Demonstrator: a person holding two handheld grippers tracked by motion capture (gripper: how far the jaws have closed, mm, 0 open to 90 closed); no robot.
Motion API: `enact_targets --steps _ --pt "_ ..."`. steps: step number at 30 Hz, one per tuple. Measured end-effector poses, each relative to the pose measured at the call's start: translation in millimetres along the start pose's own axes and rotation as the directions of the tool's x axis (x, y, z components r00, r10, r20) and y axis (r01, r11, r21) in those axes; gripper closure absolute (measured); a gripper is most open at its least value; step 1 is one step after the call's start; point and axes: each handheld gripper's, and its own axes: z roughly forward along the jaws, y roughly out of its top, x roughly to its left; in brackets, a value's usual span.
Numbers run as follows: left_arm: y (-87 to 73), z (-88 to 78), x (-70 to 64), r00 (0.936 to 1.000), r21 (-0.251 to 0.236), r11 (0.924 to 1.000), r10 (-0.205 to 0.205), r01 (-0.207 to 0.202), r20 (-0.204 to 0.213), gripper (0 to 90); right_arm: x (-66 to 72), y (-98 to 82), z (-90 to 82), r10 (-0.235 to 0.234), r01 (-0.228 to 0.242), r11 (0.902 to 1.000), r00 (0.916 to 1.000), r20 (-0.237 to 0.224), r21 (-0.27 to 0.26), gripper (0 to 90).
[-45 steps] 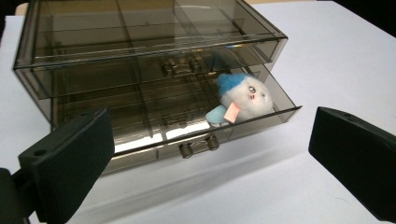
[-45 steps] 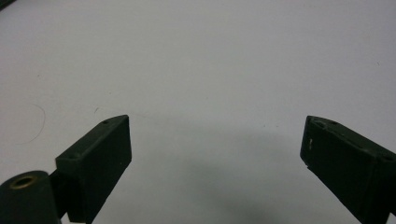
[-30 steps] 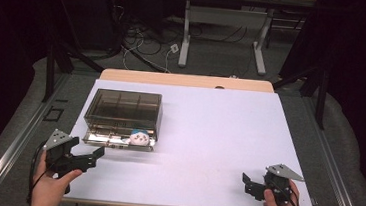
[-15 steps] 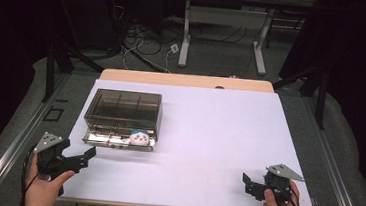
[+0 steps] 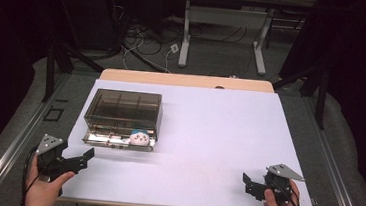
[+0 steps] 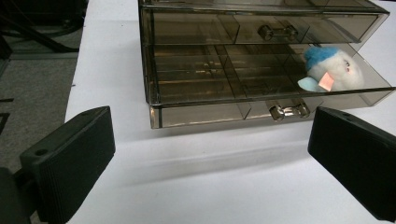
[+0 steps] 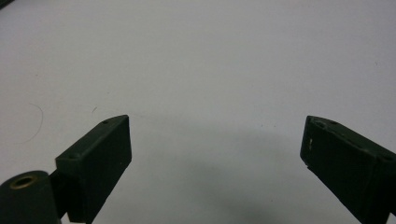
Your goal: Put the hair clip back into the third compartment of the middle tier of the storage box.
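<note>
Setting: dark room with cables and table legs on the floor beyond; a white worktop [image 5: 208,135] carries everything.
Drawer box: a smoky see-through drawer box [image 5: 124,109] stands on the left half of the worktop, its lower drawer [image 6: 261,88] pulled out toward the person, its upper drawer shut.
Toy: a small white plush toy [image 5: 139,137] with a blue cap lies in the open drawer, at its right end as the left gripper view shows it.
Left hand-held gripper [image 5: 73,161]: held at the near left corner of the worktop, jaws spread wide and holding nothing, pointing toward the drawer front; near it, not touching.
Right hand-held gripper [image 5: 253,185]: held at the near right edge, jaws wide apart and holding nothing, over bare worktop, well apart from the box.
</note>
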Motion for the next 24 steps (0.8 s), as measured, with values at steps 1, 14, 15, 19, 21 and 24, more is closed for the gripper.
enact_targets --steps 1,14,15,19,21,24 --pt "-0.4 0.3 0.5 1.0000 0.003 1.0000 0.003 -0.003 -0.002 0.8 -0.1 0.0 0.1 0.000 0.000 1.0000 1.0000 0.000 0.000 8.5" --pt "-3.6 5.4 5.2 0.9998 0.012 0.9997 -0.019 0.019 0.001 1.1 -1.6 -0.1 1.3 -0.003 0.003 1.0000 1.0000 -0.001 -0.002 8.5" --pt "-3.7 5.4 5.5 0.9998 0.013 0.9997 -0.021 0.021 0.000 1.2 -1.0 -0.2 1.3 0.001 -0.001 1.0000 1.0000 -0.004 0.000 8.4" --pt "-4.3 5.9 6.5 0.9997 0.016 0.9995 -0.026 0.026 0.000 1.3 -1.1 -0.3 1.3 -0.002 0.002 1.0000 1.0000 -0.007 0.000 8.5" --pt "-4.5 6.3 6.7 0.9997 0.019 0.9995 -0.025 0.025 -0.002 1.3 -1.0 -0.3 1.3 -0.002 0.002 1.0000 1.0000 -0.006 -0.001 8.5" --pt "-4.7 6.9 6.3 0.9996 0.020 0.9994 -0.028 0.028 0.003 1.3 -0.9 -0.2 1.2 -0.003 0.003 1.0000 1.0000 -0.006 -0.001 8.5"
